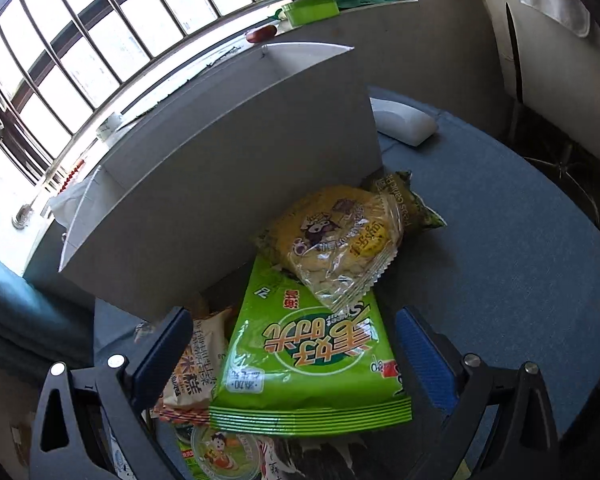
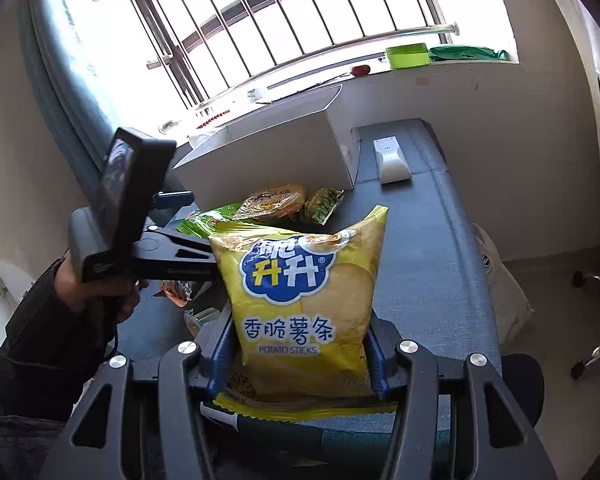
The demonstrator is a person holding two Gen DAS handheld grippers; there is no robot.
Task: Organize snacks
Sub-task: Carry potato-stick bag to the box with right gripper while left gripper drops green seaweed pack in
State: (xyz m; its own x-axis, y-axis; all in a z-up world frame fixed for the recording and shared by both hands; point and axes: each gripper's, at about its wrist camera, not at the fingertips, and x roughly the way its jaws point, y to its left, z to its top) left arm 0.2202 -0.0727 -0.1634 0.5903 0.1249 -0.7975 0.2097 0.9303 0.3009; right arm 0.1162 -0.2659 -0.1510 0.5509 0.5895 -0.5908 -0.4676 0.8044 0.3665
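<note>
Right gripper [image 2: 300, 364]: pinching the yellow potato sticks bag [image 2: 300, 300], holding it upright.
Left gripper [image 1: 292, 356]: hovering spread wide over the green snack bag [image 1: 308, 360].

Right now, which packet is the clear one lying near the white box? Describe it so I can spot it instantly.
Start at the big white box on the blue table. At the foot of its front wall lies a pile of snacks, with a flat green bag nearest the left claw. The transparent packet of pale yellow biscuits lies on that green bag's far end, the only see-through wrapper there.
</note>
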